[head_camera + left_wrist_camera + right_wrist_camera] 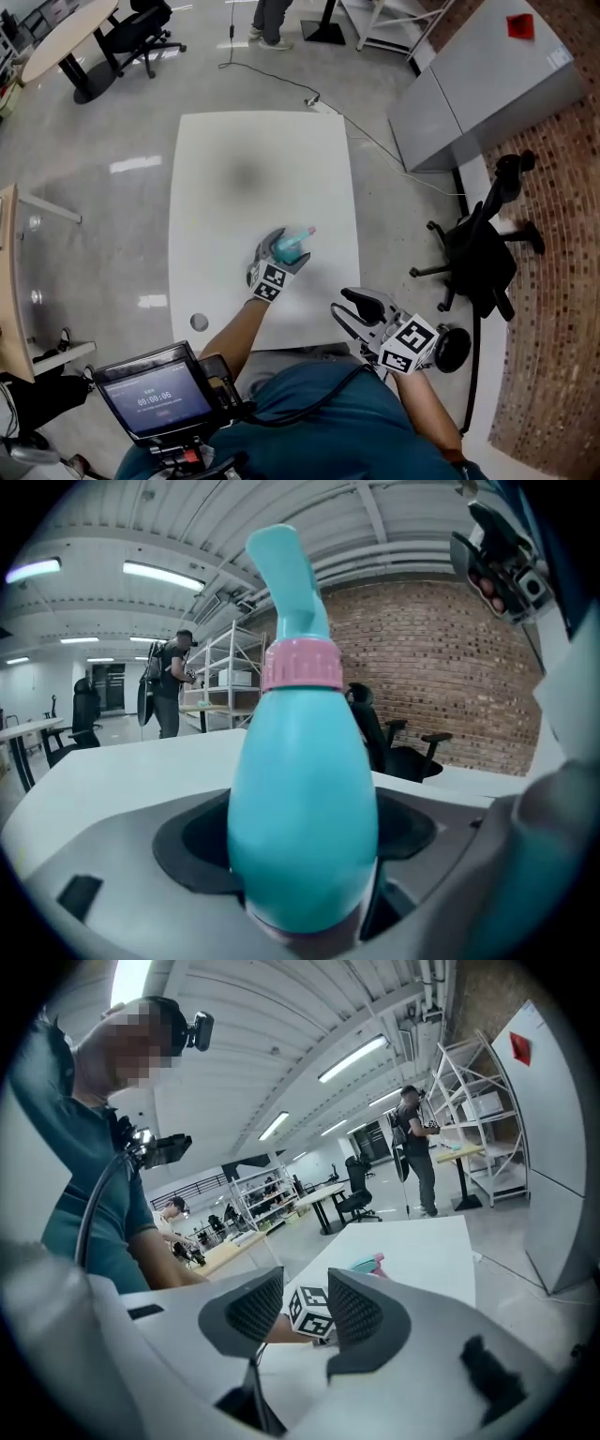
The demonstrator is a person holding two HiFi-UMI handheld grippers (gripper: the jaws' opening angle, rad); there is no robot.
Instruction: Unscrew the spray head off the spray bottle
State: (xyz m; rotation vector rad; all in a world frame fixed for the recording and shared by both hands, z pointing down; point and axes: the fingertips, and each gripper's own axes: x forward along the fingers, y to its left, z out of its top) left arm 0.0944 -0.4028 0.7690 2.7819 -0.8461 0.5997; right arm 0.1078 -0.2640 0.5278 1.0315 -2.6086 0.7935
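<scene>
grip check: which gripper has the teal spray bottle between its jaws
The left gripper: the teal plastic spray bottle stands between its jaws; the right gripper holds nothing.

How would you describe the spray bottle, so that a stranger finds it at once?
Look at the white table in the middle of the floor. On its near half, the left gripper has the spray bottle between its jaws. It is the only turquoise thing there, with a pink collar at its neck.
</scene>
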